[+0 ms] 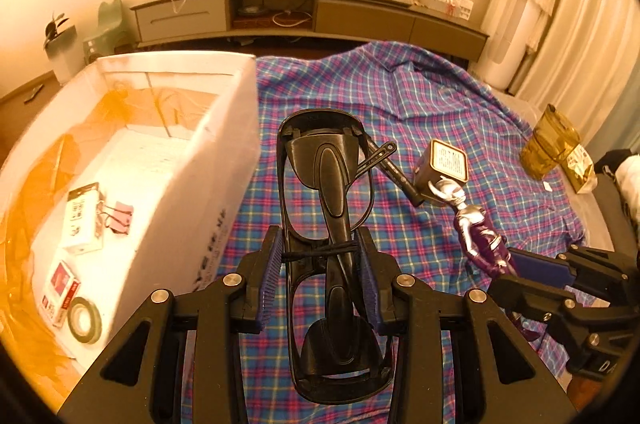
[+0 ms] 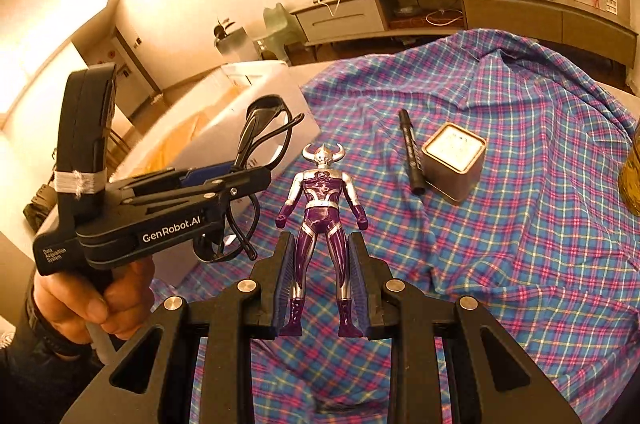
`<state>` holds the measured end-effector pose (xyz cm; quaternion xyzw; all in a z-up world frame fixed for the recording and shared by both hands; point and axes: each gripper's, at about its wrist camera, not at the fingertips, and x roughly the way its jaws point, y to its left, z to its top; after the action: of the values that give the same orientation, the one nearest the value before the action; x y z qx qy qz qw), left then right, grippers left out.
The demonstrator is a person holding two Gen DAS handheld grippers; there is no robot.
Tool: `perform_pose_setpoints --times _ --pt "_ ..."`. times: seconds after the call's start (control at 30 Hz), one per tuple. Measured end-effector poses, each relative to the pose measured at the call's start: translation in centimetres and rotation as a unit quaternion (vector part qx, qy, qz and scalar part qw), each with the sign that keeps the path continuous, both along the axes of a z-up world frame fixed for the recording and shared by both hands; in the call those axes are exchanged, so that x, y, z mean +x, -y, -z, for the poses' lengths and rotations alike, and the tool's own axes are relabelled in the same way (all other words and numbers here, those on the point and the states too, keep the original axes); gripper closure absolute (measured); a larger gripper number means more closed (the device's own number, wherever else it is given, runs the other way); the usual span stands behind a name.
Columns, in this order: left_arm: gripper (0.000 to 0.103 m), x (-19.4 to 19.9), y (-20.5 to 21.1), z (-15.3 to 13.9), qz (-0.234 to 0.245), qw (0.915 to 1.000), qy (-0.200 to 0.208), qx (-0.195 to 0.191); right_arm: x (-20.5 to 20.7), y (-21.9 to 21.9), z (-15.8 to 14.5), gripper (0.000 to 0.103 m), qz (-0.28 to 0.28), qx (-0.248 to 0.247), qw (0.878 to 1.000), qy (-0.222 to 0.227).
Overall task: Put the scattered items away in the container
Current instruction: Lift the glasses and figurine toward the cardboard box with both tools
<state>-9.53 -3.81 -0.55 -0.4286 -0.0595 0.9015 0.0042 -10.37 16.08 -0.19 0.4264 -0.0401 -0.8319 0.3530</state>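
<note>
My left gripper [image 1: 320,256] is shut on folded black glasses [image 1: 326,184] and holds them above the plaid cloth, just right of the white box [image 1: 224,152]. My right gripper [image 2: 320,276] is shut on the legs of a purple and silver toy figure [image 2: 322,200]; it shows in the left wrist view [image 1: 480,236] too. A black marker [image 2: 412,152] and a small square tin [image 2: 454,162] lie on the cloth beyond the figure. The left gripper with the glasses [image 2: 256,144] appears at left in the right wrist view.
The white box holds a small carton [image 1: 82,220], a pink binder clip [image 1: 120,216], a red and white pack [image 1: 60,288] and a tape roll [image 1: 84,320]. A gold-brown bag [image 1: 552,144] lies at the cloth's right edge. A long low cabinet [image 1: 312,12] runs along the far wall.
</note>
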Motion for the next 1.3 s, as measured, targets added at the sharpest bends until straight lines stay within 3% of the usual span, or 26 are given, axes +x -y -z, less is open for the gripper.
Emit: perform_pose_setpoints --times 0.67,1.3 --pt "0.065 3.2 2.9 -3.9 -0.003 0.9974 -0.055 0.047 1.8 3.5 -2.0 0.075 -0.021 -0.039 0.999 -0.011" --pt "0.065 3.6 7.5 -5.4 -0.039 0.9914 -0.071 0.102 3.4 6.6 -2.7 0.075 -0.041 -0.043 0.998 -0.025"
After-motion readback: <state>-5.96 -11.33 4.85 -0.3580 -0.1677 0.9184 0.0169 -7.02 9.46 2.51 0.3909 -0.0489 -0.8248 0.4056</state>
